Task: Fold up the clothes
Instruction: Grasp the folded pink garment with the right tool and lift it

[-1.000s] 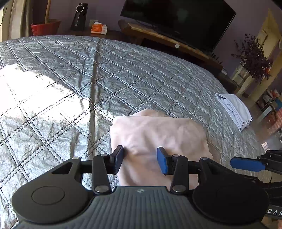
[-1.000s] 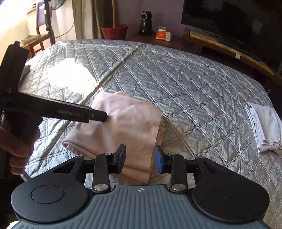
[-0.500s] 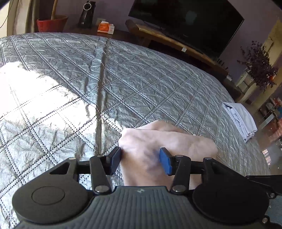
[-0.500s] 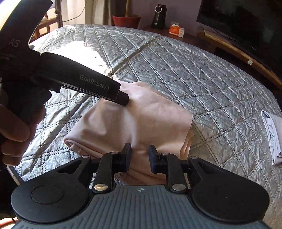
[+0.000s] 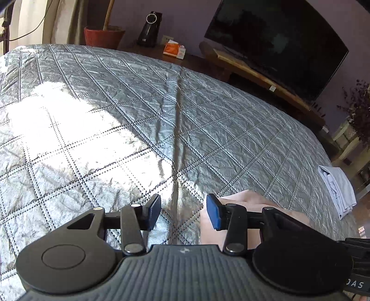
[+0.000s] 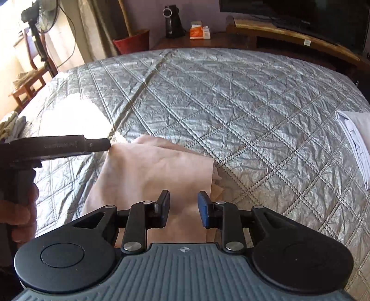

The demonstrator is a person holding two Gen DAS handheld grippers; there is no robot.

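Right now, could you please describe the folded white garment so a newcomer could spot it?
Start at the big silver quilted bed. At its right edge, below the television, lies the white garment. Unlike the pink cloth near the grippers, it lies alone.

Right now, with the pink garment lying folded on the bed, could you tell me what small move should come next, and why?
Probably lower the right gripper, jaws opening and empty, onto the pink garment and grip its near edge. The left gripper, jaws closing, is over bare quilt, and layers stick out unevenly on the garment's right side.
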